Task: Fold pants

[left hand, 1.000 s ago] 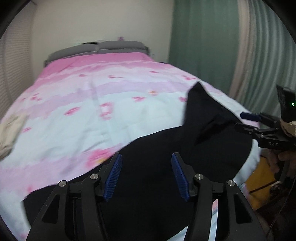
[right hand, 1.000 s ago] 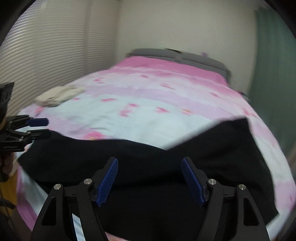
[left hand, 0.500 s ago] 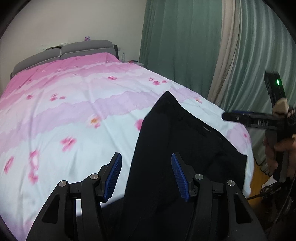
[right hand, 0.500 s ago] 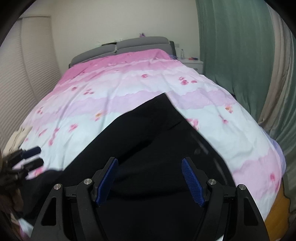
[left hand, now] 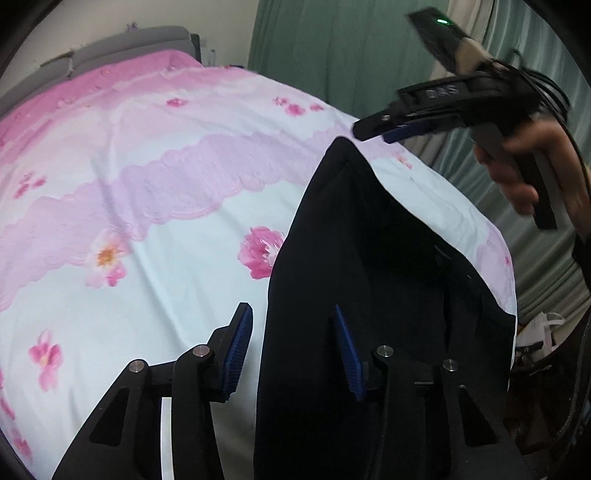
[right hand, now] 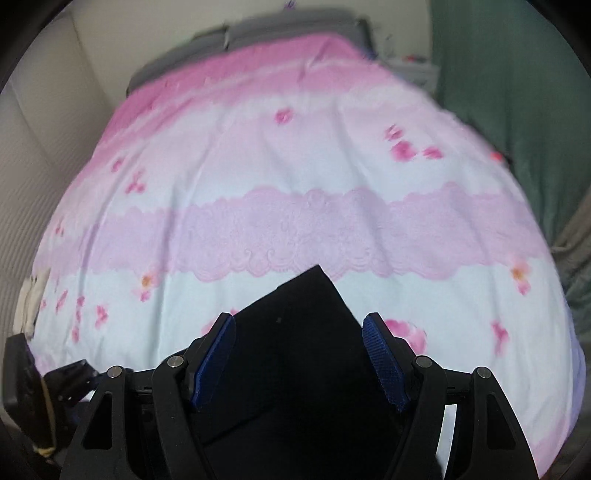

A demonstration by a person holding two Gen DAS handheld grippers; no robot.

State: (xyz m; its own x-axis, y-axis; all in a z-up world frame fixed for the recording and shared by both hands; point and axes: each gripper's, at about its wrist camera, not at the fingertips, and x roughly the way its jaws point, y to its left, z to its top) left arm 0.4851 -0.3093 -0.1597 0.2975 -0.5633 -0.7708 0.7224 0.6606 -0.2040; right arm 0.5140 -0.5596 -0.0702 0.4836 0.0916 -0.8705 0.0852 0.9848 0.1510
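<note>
Black pants (left hand: pixel 369 277) lie flat near the foot of a bed with a pink and white flowered cover (left hand: pixel 147 184), one corner pointing up the bed. My left gripper (left hand: pixel 293 347) is open and empty, hovering over the pants' left edge. My right gripper (right hand: pixel 299 354) is open and empty above the pants' pointed corner (right hand: pixel 314 291). The right gripper also shows in the left wrist view (left hand: pixel 384 127), held in a hand just above that corner. The left gripper shows at the lower left of the right wrist view (right hand: pixel 70 380).
Green curtains (left hand: pixel 332 55) hang along the bed's right side. A grey headboard (right hand: pixel 280 33) is at the far end. A pale cloth (right hand: pixel 31 299) lies at the bed's left edge. White blinds (right hand: pixel 22 177) cover the left wall.
Both grippers have swung rightward along the bed's foot. The right gripper has moved forward over the pants' far corner. Both stay open and empty.
</note>
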